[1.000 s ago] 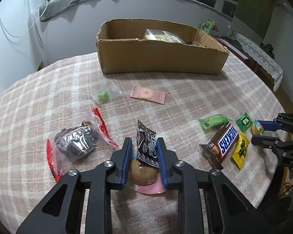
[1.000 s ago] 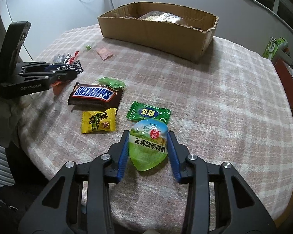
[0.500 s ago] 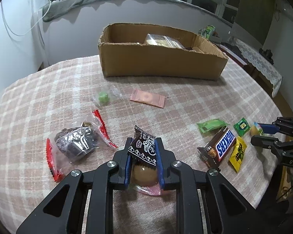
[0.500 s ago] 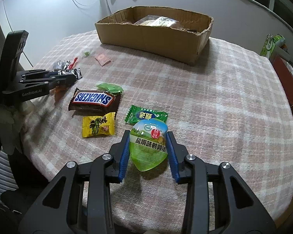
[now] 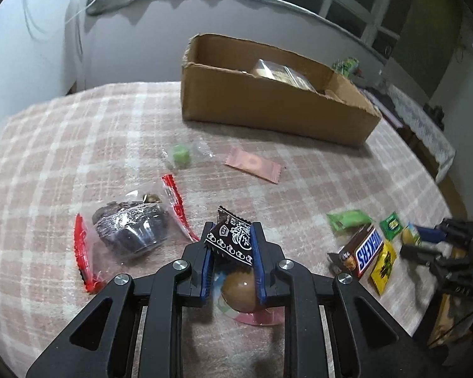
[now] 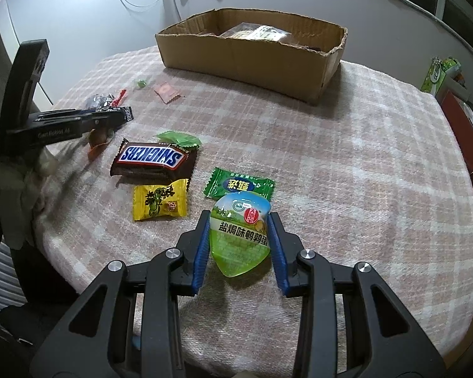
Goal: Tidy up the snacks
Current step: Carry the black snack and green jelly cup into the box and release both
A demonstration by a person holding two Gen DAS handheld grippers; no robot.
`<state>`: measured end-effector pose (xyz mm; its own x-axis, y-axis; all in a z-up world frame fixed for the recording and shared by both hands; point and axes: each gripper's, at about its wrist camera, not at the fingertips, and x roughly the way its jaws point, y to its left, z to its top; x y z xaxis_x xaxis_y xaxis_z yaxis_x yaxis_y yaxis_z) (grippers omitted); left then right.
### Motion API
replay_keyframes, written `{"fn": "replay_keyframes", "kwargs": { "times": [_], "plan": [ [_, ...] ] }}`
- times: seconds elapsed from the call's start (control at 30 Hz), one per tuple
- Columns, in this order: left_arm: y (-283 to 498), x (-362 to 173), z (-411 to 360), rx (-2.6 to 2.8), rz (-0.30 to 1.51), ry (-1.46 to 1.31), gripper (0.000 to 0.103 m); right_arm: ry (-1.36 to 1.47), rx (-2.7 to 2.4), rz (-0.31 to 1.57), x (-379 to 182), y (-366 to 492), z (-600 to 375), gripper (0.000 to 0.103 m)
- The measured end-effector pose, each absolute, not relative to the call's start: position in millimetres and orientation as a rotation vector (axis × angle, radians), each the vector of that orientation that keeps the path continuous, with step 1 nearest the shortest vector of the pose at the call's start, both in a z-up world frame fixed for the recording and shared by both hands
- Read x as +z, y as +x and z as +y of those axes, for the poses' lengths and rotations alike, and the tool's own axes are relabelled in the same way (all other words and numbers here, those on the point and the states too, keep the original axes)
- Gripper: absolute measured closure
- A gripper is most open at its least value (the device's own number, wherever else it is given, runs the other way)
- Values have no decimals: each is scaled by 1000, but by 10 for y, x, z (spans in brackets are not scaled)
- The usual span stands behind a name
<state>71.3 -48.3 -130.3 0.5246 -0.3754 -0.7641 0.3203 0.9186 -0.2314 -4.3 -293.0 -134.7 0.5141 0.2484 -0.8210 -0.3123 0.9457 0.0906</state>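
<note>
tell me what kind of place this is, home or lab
Most likely a home room. A round table under a pink plaid tablecloth holds loose snacks and a worn cardboard box; behind are a window and a side table with a lace cover.

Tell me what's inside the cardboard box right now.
The cardboard box holds at least one clear plastic packet of pale snacks, seen over the rim in both wrist views. The box's near wall hides the floor, so anything lying low inside cannot be seen.

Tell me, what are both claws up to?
Left claw shut on dark wrapped snack. Right claw shut on green egg pack. Cardboard box ahead, path clear.
</note>
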Motion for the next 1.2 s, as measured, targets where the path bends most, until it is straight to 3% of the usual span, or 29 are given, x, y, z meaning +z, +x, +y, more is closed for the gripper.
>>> {"fn": "replay_keyframes", "kwargs": {
  "times": [0.53,1.2],
  "plan": [
    [607,-1138,-489,-424,852,-66,84,-65,331,941,-1246,-31,-2973,67],
    [1062,-296,-564,-429,651,-87,84,-83,301,723,-372,629,-2986,67]
  ]
}}
